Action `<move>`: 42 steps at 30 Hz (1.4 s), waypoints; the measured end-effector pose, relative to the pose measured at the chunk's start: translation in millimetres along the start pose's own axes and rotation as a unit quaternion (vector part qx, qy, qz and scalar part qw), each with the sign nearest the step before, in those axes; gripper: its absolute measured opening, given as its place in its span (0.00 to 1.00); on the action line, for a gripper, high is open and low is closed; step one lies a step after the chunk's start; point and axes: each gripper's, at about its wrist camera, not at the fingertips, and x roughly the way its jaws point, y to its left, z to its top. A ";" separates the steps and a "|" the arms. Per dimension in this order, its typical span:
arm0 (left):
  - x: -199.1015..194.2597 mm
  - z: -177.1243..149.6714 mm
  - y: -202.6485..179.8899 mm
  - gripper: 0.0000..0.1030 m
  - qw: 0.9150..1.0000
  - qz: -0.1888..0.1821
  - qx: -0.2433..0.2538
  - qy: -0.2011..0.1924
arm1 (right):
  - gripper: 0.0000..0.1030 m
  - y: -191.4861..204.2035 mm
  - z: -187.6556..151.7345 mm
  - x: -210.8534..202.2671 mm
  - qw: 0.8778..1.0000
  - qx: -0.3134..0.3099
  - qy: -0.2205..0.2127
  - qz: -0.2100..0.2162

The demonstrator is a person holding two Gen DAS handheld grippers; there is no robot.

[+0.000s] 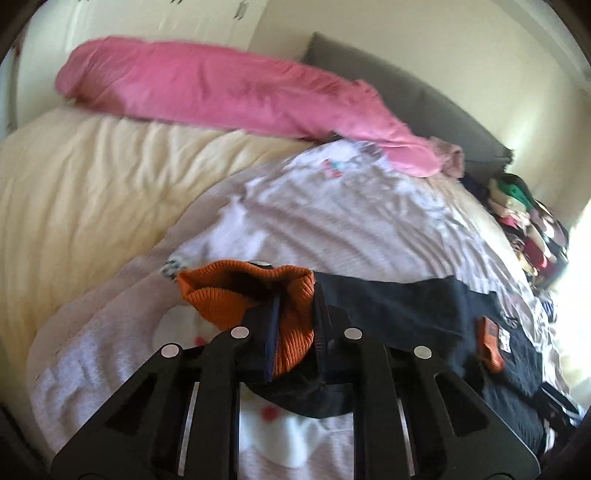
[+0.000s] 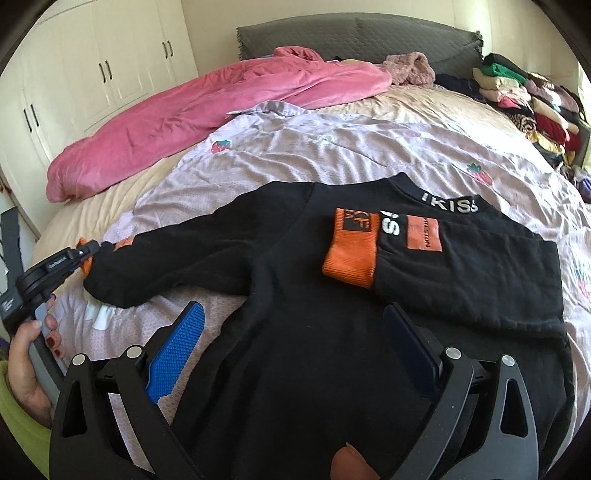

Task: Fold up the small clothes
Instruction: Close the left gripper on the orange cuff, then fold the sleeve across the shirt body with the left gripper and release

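A black sweater (image 2: 295, 258) with orange cuffs lies spread flat on the bed. Its right sleeve is folded across the chest, orange cuff (image 2: 351, 254) on top. The left sleeve stretches out to the side, and my left gripper (image 1: 297, 314) is shut on that sleeve's orange cuff (image 1: 221, 295). The right wrist view shows this same gripper (image 2: 86, 251) at the far left, held by a person's hand (image 2: 29, 369). My right gripper (image 2: 295, 332) hovers open over the sweater's lower body, its blue pads (image 2: 177, 347) wide apart with nothing pinched.
A lilac sheet (image 2: 332, 155) with strawberry prints covers the bed under the sweater. A pink blanket (image 2: 207, 110) lies along the far left side. Stacked folded clothes (image 2: 524, 96) sit at the far right by the grey headboard (image 2: 369, 33). White wardrobe doors (image 2: 92, 74) stand behind.
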 end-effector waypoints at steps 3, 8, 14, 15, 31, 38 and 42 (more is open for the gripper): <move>-7.0 -1.9 -15.5 0.08 1.000 -0.021 0.008 -0.006 | 0.94 -9.0 0.2 -6.4 1.000 0.007 -0.009 -0.004; -23.0 -5.0 -56.6 0.08 0.997 -0.068 0.042 -0.019 | 0.94 -32.3 -1.8 -19.2 0.999 0.026 -0.021 -0.016; -23.0 -13.9 -107.0 0.07 0.989 -0.119 0.084 0.004 | 0.94 -62.7 -7.5 -29.3 0.998 0.055 -0.029 -0.014; -22.4 -14.7 -116.6 0.07 0.988 -0.129 0.090 0.009 | 0.94 -68.9 -7.9 -31.0 0.997 0.066 -0.030 -0.006; 15.6 -45.0 -252.6 0.07 0.953 -0.224 0.184 0.088 | 0.94 -148.5 -12.8 -69.9 0.984 0.159 -0.076 -0.011; 29.1 -60.1 -255.3 0.11 0.945 -0.247 0.181 0.119 | 0.94 -165.0 -17.0 -68.8 0.981 0.180 -0.073 -0.021; 25.2 -58.8 -253.1 0.19 0.940 -0.268 0.171 0.127 | 0.94 -160.5 -17.4 -55.7 0.982 0.176 -0.059 -0.021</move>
